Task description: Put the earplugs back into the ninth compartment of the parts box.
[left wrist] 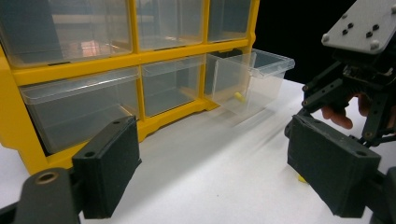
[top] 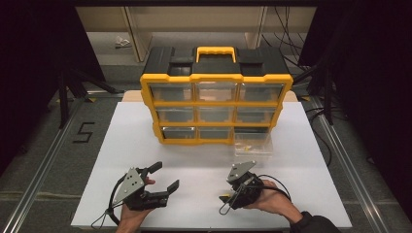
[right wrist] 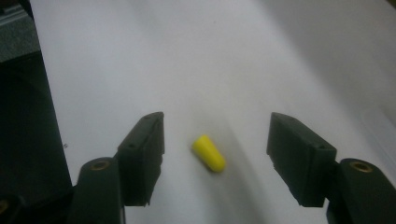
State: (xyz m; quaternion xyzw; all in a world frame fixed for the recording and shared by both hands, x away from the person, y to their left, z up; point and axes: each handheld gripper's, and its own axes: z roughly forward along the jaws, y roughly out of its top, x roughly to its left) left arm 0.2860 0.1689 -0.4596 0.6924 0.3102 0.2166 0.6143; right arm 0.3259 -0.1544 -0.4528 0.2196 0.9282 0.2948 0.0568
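I am reading just one sign: a dark numeral "5" (top: 84, 132) marked on the grey floor (top: 43, 121) left of my desk (top: 126, 145).

A small yellow plug (right wrist: 208, 152) is seen on the white table (top: 194, 165). The drawer cabinet (top: 216, 104) is framed in yellow and topped in black, with a yellow handle (top: 215, 51) and clear drawers. The pulled-out drawer (left wrist: 254, 77) is transparent. Both grippers' jaws are black.

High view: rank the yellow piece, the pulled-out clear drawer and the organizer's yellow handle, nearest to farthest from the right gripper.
1. yellow piece, on the table right beside the right gripper.
2. pulled-out clear drawer, bottom right of the cabinet.
3. yellow handle, on top at the back.
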